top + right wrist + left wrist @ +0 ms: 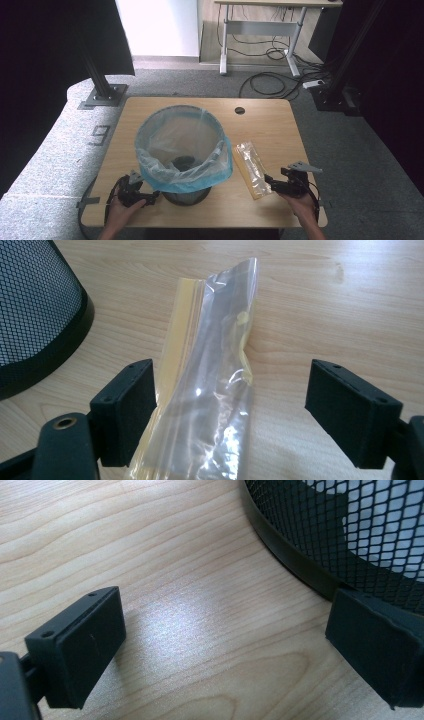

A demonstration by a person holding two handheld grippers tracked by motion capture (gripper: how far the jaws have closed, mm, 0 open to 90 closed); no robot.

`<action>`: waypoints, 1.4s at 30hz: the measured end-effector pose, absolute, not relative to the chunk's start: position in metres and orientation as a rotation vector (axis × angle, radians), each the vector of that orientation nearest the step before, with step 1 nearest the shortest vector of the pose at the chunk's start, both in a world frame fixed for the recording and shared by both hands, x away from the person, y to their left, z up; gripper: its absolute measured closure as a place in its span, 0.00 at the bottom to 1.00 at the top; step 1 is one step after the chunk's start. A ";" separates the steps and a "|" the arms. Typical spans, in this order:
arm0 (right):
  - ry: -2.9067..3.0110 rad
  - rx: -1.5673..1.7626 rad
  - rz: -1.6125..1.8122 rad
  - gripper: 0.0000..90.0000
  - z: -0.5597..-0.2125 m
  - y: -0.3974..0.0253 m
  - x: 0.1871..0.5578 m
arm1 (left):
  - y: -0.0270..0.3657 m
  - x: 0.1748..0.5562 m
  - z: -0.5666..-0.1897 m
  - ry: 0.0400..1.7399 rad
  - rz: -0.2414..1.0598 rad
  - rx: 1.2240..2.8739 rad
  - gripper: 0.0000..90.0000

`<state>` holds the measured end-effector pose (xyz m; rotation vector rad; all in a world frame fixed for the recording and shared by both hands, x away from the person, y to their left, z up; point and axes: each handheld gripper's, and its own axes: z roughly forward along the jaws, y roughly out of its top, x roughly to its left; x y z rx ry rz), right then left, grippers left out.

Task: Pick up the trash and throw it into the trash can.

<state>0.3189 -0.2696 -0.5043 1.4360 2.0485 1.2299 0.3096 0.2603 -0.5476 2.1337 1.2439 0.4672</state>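
Step in hand looks like picking up the plastic bag [210, 385]: right gripper [230, 405] at the near right edge of the table [270, 125], jaws wide open either side of the bag's near end, gripping nothing yet. Next move likely calls for closing on it, then lifting toward the bin [182, 150]. Left gripper [225, 650] sits low at near left, also open and empty, one jaw by the bin's mesh base. Bag lies flat just right of the bin, running away toward the far side.
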 end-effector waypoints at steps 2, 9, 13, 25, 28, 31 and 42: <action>2.060 1.428 1.222 0.22 -0.505 -0.267 0.322 | 0.260 0.310 -0.548 1.244 0.467 2.134 0.02; 2.075 1.409 1.226 0.22 -0.503 -0.259 0.331 | 0.260 0.310 -0.548 1.244 0.468 2.133 0.02; 2.078 1.400 1.225 0.22 -0.502 -0.257 0.333 | 0.260 0.310 -0.548 1.244 0.468 2.133 0.02; 2.079 1.400 1.237 0.22 -0.501 -0.251 0.343 | 0.260 0.310 -0.548 1.244 0.468 2.133 0.02; 2.098 1.392 1.228 0.22 -0.502 -0.246 0.348 | 0.260 0.310 -0.548 1.243 0.468 2.133 0.02; 2.110 1.385 1.219 0.22 -0.503 -0.243 0.351 | 0.260 0.309 -0.548 1.243 0.466 2.135 0.02; 2.165 1.384 1.140 0.22 -0.515 -0.228 0.368 | 0.260 0.310 -0.548 1.243 0.467 2.136 0.02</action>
